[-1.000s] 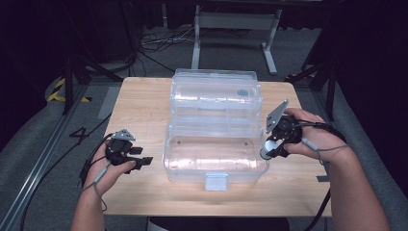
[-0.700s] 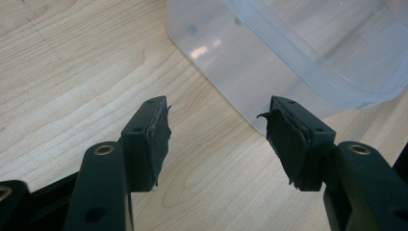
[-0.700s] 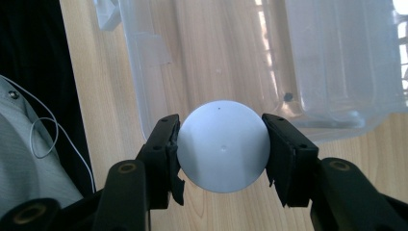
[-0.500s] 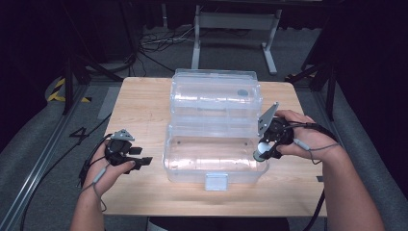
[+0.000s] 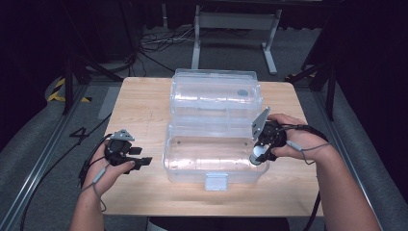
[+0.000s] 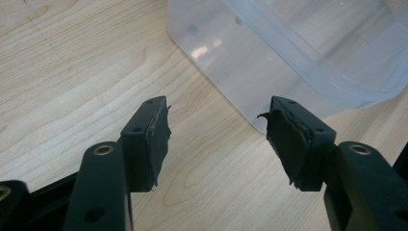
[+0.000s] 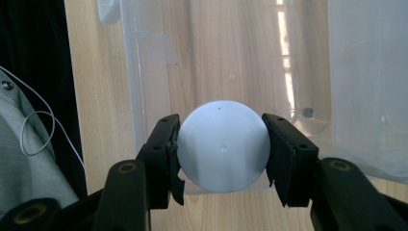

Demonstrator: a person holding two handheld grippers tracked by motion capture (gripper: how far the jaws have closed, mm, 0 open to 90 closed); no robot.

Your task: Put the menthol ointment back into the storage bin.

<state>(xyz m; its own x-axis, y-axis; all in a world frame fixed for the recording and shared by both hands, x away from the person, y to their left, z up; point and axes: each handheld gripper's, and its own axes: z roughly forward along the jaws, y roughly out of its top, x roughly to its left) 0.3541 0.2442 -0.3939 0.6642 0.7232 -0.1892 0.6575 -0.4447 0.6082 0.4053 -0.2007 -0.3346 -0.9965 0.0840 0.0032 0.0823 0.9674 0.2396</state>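
Right gripper (image 7: 220, 149) clamps white ball (image 7: 222, 147) over clear box (image 5: 211, 154), rim at 3 o'clock. Left gripper (image 6: 216, 137): jaws apart, empty, above table (image 5: 144, 106) at box's 9 o'clock.

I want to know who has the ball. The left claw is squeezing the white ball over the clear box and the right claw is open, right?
Other way round. The right gripper view shows the right claw squeezing the white ball over the clear box; the left claw is open.
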